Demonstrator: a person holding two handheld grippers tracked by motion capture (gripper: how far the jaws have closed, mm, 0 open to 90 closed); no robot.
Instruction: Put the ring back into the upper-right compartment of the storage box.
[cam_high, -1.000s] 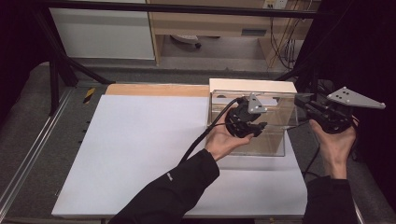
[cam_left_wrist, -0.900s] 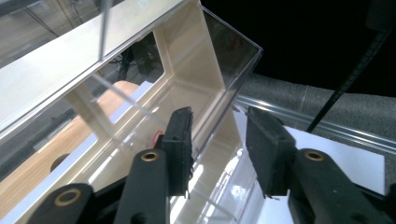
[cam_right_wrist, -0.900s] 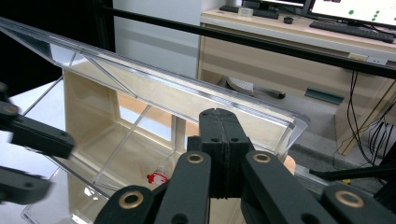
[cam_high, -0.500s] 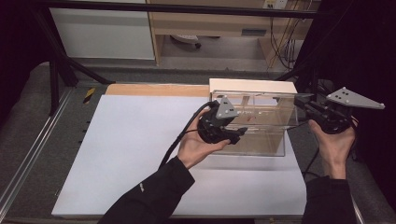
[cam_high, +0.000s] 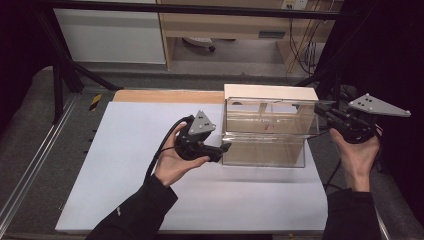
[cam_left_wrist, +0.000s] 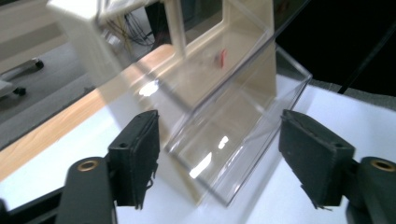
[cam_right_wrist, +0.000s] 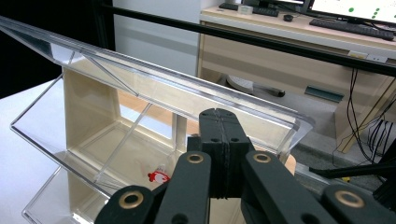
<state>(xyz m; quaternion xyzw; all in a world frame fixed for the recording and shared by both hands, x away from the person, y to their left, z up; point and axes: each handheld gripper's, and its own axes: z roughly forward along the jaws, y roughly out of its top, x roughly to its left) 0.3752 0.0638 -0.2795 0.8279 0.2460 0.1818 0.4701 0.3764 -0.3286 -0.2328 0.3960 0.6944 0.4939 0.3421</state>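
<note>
On one white table (cam_high: 125, 165): one clear box (cam_high: 265, 135), two grippers.

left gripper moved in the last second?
Yes. In the high view the left gripper has pulled back left and toward the person, from inside the clear display box to just off its left edge. Its jaws stand open.

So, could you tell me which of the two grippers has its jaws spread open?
The left gripper, beside the clear box's left end, has its jaws spread wide and empty; the right gripper has its jaws pressed together.
</note>
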